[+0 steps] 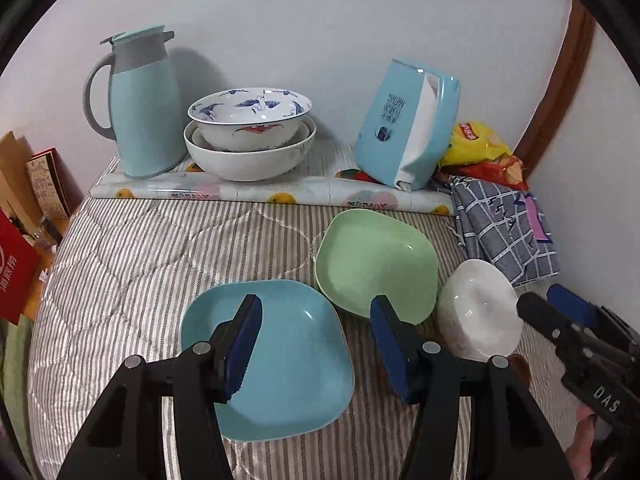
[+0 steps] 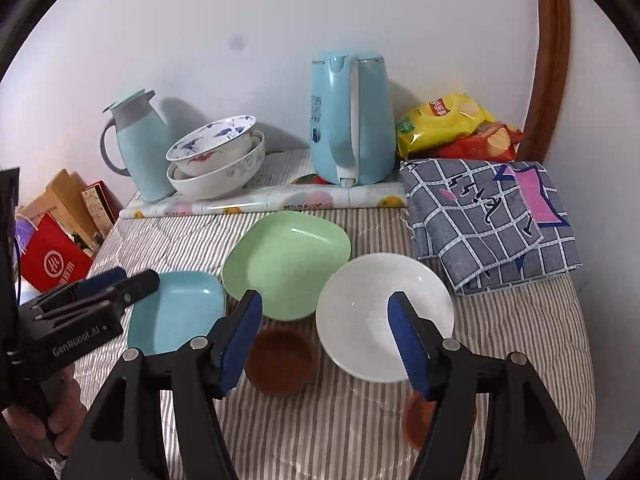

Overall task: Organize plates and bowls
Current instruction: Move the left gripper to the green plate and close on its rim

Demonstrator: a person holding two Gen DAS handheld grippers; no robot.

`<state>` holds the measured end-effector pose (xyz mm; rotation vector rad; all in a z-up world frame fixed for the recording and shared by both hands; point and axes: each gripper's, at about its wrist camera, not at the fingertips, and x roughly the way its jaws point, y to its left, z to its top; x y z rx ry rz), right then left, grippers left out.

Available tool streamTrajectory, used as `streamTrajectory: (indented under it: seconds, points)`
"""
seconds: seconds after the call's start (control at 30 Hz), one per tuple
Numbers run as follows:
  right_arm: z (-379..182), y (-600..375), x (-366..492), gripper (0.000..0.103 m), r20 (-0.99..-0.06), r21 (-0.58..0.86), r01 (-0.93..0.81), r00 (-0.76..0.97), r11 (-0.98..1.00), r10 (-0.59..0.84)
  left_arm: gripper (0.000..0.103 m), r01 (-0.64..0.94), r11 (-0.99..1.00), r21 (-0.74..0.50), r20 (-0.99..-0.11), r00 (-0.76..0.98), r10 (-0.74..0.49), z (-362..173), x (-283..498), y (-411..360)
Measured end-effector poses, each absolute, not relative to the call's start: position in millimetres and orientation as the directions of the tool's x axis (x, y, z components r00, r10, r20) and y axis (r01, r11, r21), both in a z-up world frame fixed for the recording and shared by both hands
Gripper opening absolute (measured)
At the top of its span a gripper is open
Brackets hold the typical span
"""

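The left tool (image 1: 316, 320) hangs above the striped bed cover (image 1: 132, 264) with its jaws spread and nothing between them; the blue plate (image 1: 288, 364) lies flat on the cover directly below it. The right tool (image 2: 325, 322) is likewise spread and holds nothing, its blue pads standing over the gap between a brown saucer (image 2: 280, 364) and the white bowl (image 2: 372, 312). The green plate (image 2: 286, 264) lies behind these items, its near edge just beside the blue plate on one side and the white bowl on the other. A second brown saucer (image 2: 416, 424) is partly hidden behind the right finger of the right tool. At the far edge, on a fruit-patterned sheet (image 1: 240, 192), a crane-patterned bowl (image 1: 250, 118) is nested in a larger white bowl (image 1: 248, 160). A pale blue thermos jug (image 1: 140, 108) stands upright just beside this stack, and a blue electric kettle (image 2: 352, 124) stands further right. Two snack bags (image 2: 452, 124) lie against the wall, near a folded checked cloth (image 2: 488, 216). A hand (image 2: 36, 428) grips the left tool's handle.
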<state>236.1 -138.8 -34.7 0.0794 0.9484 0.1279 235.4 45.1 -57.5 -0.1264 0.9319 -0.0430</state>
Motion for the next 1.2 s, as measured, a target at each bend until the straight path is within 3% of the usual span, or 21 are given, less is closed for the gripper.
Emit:
streamTrajectory:
  seconds: [0.6, 1.2]
  points:
    - [-58, -134, 298, 0.064, -0.819, 0.092, -0.073, 0.561, 0.993, 0.117, 0.054, -0.021, 0.995, -0.097, -0.832, 0.550, -0.069, -84, 280, 43]
    - [-100, -122, 353, 0.054, -0.868, 0.042, -0.118, 0.487, 0.992, 0.095, 0.054, -0.016, 0.988, -0.153, -0.853, 0.508, -0.124, -118, 322, 42]
